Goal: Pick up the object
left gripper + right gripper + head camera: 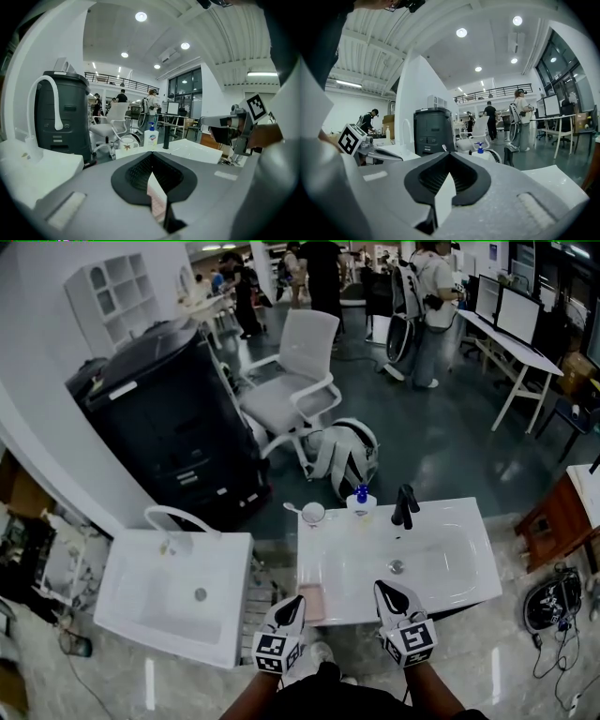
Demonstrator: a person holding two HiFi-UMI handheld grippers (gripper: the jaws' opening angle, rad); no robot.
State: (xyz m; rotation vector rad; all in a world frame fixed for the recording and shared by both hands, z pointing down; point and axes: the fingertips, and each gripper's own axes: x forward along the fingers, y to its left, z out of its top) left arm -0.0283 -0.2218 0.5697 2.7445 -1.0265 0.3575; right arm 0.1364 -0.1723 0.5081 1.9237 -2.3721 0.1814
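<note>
Left gripper [297, 600] and right gripper [381, 587] hover at the sink's [469, 521] near edge, jaws shut together, empty. The left one half-hides a blurry pink pad [313, 603].

white sink counter [469, 521], mug [312, 513], blue-capped soap bottle [361, 501], black faucet [404, 505], pink pad [311, 602] at near-left edge
</note>
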